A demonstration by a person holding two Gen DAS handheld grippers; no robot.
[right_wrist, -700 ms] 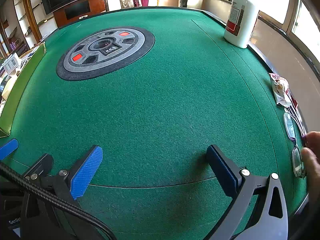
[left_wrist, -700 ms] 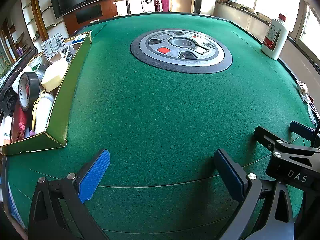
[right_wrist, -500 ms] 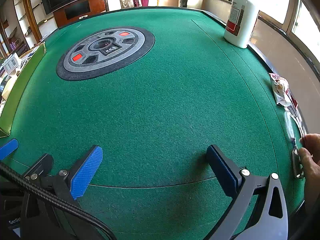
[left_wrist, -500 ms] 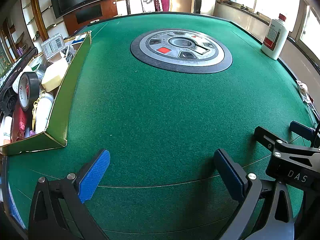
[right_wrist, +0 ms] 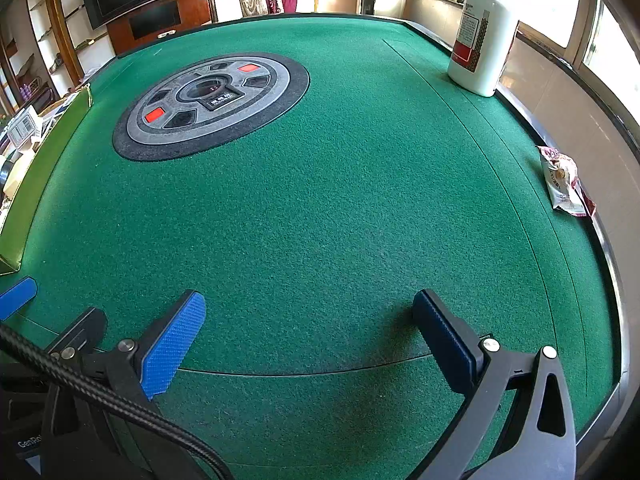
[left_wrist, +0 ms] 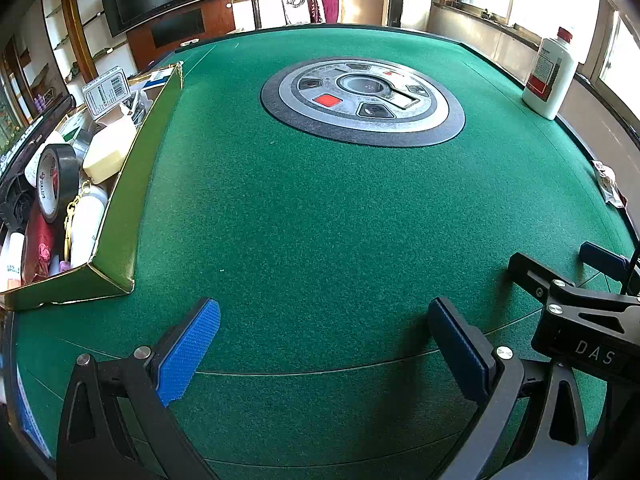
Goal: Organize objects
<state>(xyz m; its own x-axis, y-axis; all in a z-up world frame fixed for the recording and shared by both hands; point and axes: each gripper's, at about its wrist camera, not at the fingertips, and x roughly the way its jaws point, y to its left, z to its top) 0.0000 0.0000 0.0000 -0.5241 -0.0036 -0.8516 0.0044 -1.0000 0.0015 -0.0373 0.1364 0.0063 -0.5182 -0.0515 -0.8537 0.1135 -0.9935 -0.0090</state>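
Note:
My left gripper (left_wrist: 322, 308) hangs open over bare green felt near the table's front edge, nothing between its blue pads. Just to its right, my right gripper (right_wrist: 308, 298) is open too, also over bare felt. A green-sided cardboard box (left_wrist: 132, 196) at the left holds a black tape roll (left_wrist: 56, 182), a cream block (left_wrist: 108, 152), white bottles (left_wrist: 86, 224) and a barcoded packet (left_wrist: 106, 90). A white bottle with a red cap (right_wrist: 480, 40) stands at the far right edge. A crumpled snack packet (right_wrist: 564, 180) lies by the right rim.
A round grey and black panel (left_wrist: 362, 102) with red buttons is set into the middle of the felt table (left_wrist: 320, 220). The table's dark raised rim (right_wrist: 612, 280) runs along the right. A chair, shelves and a television stand beyond the far edge.
A person's hand and a pair of glasses at the right table edge in the right wrist view are gone from view. Both grippers have kept still and open.

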